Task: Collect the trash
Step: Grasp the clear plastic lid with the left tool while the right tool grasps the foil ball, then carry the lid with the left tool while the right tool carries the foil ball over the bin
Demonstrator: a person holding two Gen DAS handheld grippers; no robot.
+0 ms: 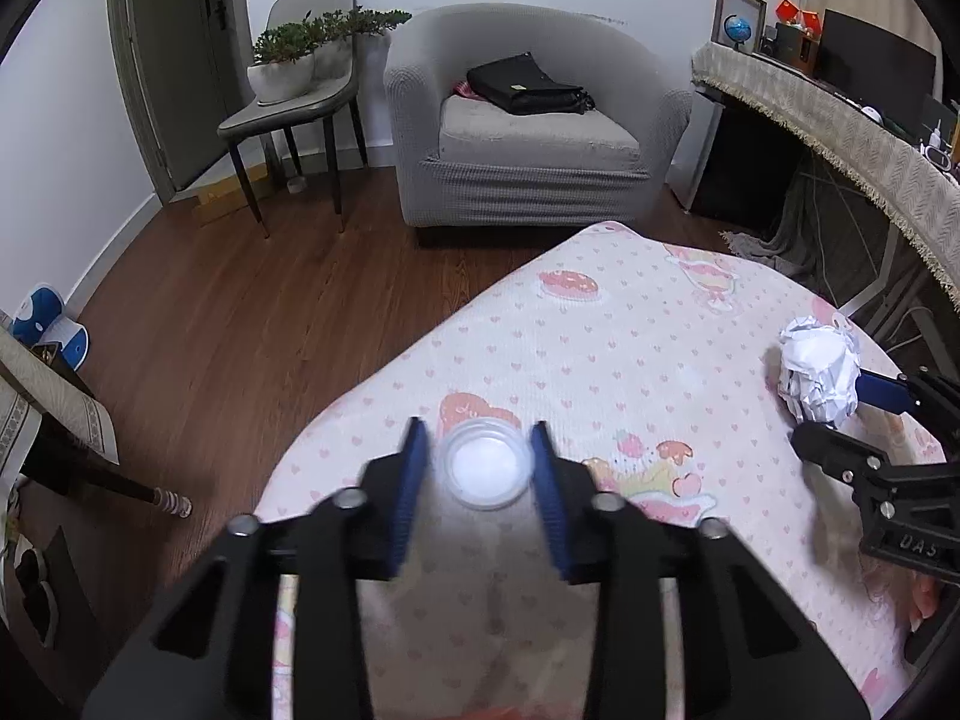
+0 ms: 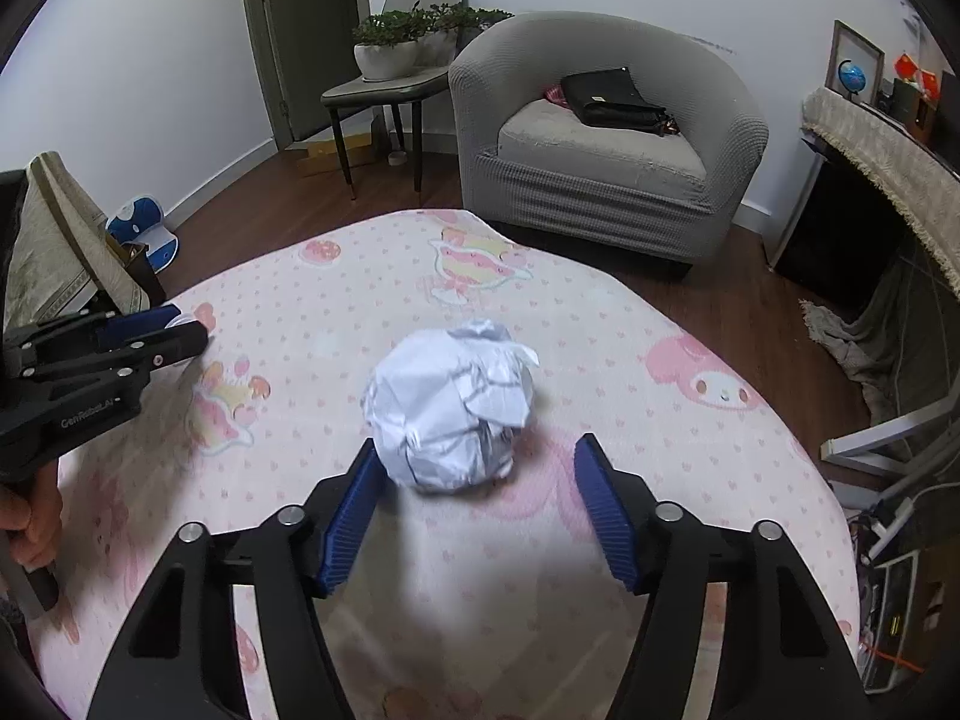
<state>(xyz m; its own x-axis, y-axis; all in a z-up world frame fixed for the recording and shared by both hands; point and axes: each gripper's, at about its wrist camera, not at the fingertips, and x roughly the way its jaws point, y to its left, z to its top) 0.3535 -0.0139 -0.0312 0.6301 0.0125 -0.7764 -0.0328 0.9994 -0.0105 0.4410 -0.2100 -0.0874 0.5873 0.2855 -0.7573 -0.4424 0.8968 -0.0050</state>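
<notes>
The left gripper [image 1: 480, 450] brackets a small clear lid [image 1: 485, 471] lying flat on the pink bed [image 1: 630, 330], low in the centre of the left wrist view. Its jaws stand narrow, with the blue pads just beside the lid's rim on either side; whether they already press on it I cannot tell.

The right gripper [image 2: 480, 468] reaches for a paper ball [image 2: 450, 405] in the middle of the right wrist view. Its jaws stand fairly wide: the left pad is touching or nearly touching the ball's lower edge, while the right pad is clearly apart from it.

To do this step well, the left jaws should likely close square across the lid's widest part and low on the rim, since a shallow, slick disc can pop out or tip. The bed is soft, so pressing down slightly may help the pads get under the rim. The right gripper should probably push further forward so the ball sits deeper between the pads, and centre it before closing; crumpled paper gives, so a firm squeeze suits it.
</notes>
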